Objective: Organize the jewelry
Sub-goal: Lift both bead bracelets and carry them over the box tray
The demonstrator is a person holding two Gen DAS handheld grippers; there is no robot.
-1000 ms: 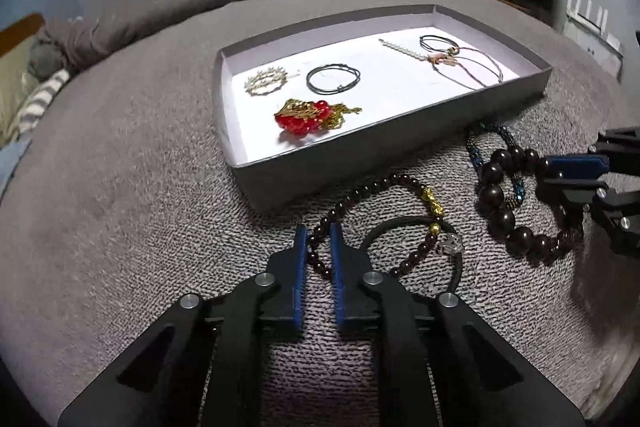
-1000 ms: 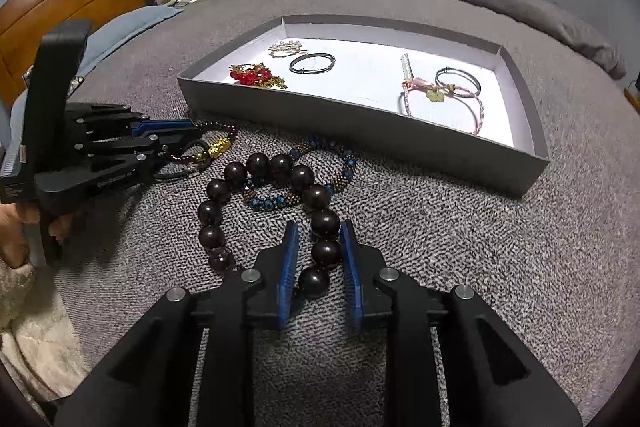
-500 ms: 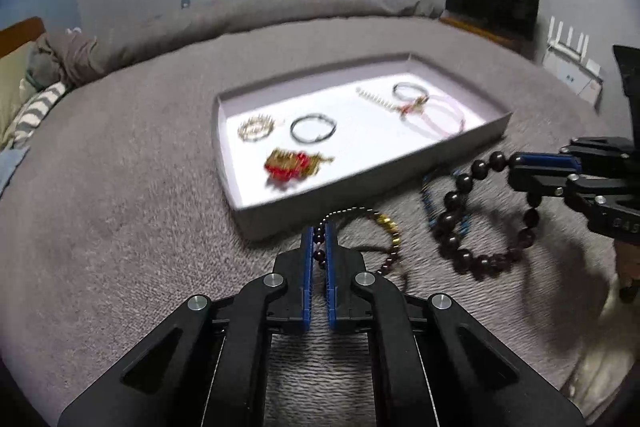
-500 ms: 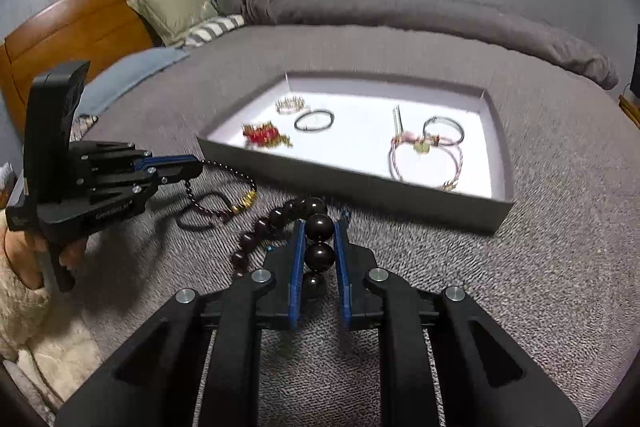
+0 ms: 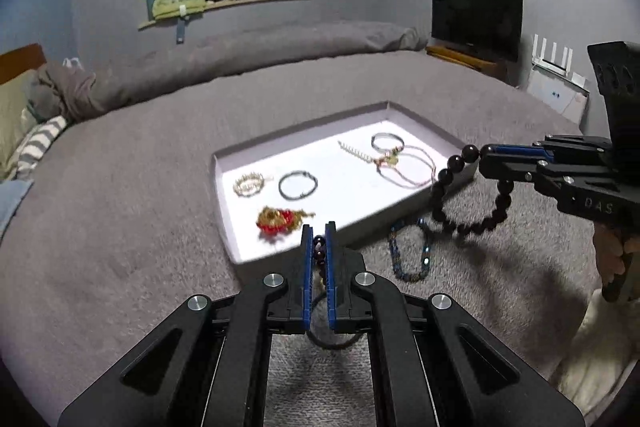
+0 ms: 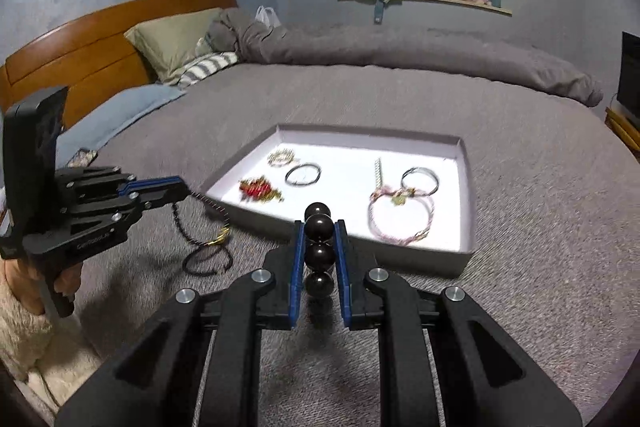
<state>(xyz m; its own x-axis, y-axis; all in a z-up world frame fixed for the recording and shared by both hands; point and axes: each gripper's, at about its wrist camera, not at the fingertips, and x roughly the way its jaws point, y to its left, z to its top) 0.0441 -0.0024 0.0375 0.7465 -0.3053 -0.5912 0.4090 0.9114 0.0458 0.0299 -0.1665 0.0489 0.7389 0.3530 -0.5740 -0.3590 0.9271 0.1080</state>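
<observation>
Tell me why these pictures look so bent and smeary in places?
Both views are fisheye: dark corners, and the bed's edges bow. In the left wrist view the red ornament in the tray is smeared by motion. In the right wrist view the thin bead bracelet is blurred too. The white tray floor glares against the dim room.

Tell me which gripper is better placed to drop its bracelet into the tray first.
Right, probably. The right gripper holds the large dark bead bracelet beside the tray wall, over its near corner. The left gripper, shut on the small bead bracelet, sits farther back.
</observation>
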